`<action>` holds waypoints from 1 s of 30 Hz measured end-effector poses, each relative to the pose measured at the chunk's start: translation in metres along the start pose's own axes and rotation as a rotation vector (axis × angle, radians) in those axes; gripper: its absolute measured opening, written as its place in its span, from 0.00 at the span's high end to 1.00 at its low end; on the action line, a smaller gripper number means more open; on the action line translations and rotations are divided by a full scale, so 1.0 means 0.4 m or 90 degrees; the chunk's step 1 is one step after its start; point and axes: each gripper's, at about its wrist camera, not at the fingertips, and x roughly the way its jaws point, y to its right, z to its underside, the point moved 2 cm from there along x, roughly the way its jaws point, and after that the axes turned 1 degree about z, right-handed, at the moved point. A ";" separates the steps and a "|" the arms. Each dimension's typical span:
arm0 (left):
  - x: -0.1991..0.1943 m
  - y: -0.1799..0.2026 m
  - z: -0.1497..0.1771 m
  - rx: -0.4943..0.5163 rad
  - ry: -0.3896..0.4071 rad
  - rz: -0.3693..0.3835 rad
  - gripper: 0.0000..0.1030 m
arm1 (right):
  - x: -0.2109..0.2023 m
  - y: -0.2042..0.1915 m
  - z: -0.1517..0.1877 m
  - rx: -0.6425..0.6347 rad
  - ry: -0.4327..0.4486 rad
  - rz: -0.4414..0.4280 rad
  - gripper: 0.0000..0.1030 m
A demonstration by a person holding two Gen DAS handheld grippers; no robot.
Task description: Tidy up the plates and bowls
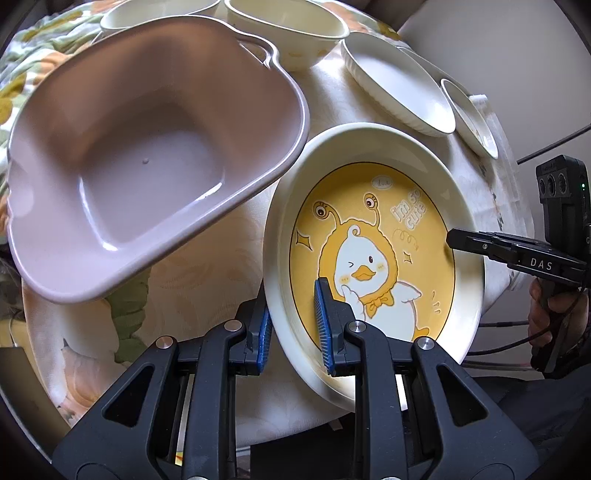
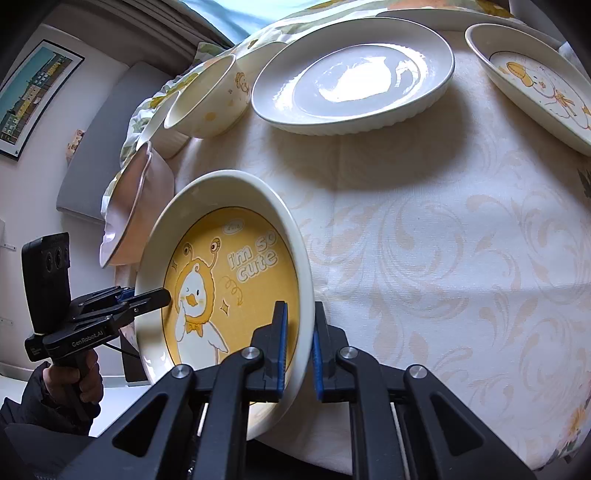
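A cream plate with a yellow cartoon duck is held by both grippers over the near part of the table. My left gripper is shut on its near-left rim, one blue pad outside the wall and the other on the yellow face. My right gripper is shut on the opposite rim, which stands between its blue pads. Each gripper shows in the other's view: the right gripper at the plate's right edge, the left gripper at its left edge.
A pink basin sits just left of the plate. Behind it are two cream bowls, a white fluted plate and a smaller duck plate. A patterned cloth covers the table.
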 end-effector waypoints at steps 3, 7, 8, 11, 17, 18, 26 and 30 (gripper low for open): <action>0.003 0.007 0.000 0.002 0.004 -0.009 0.82 | 0.001 -0.004 0.001 -0.003 0.001 0.007 0.89; 0.003 0.018 0.004 0.004 0.006 -0.041 0.81 | 0.001 -0.010 0.001 -0.008 -0.001 0.016 0.89; 0.002 0.022 0.004 0.007 0.005 -0.050 0.81 | 0.000 -0.014 0.001 -0.007 0.001 0.019 0.89; 0.003 0.033 0.005 0.011 0.004 -0.069 0.81 | -0.009 -0.018 0.004 -0.002 0.017 0.019 0.79; 0.008 0.049 0.008 0.011 0.004 -0.107 0.68 | -0.014 -0.018 0.014 0.001 0.012 0.026 0.27; 0.009 0.052 0.010 0.012 0.004 -0.115 0.47 | -0.017 -0.021 0.016 -0.002 0.013 0.030 0.27; -0.008 0.050 0.031 -0.018 0.025 -0.118 0.07 | -0.040 -0.042 0.026 -0.032 0.027 0.065 0.09; -0.092 0.085 0.039 -0.007 0.066 -0.160 0.07 | -0.090 -0.047 0.027 -0.047 0.045 0.089 0.08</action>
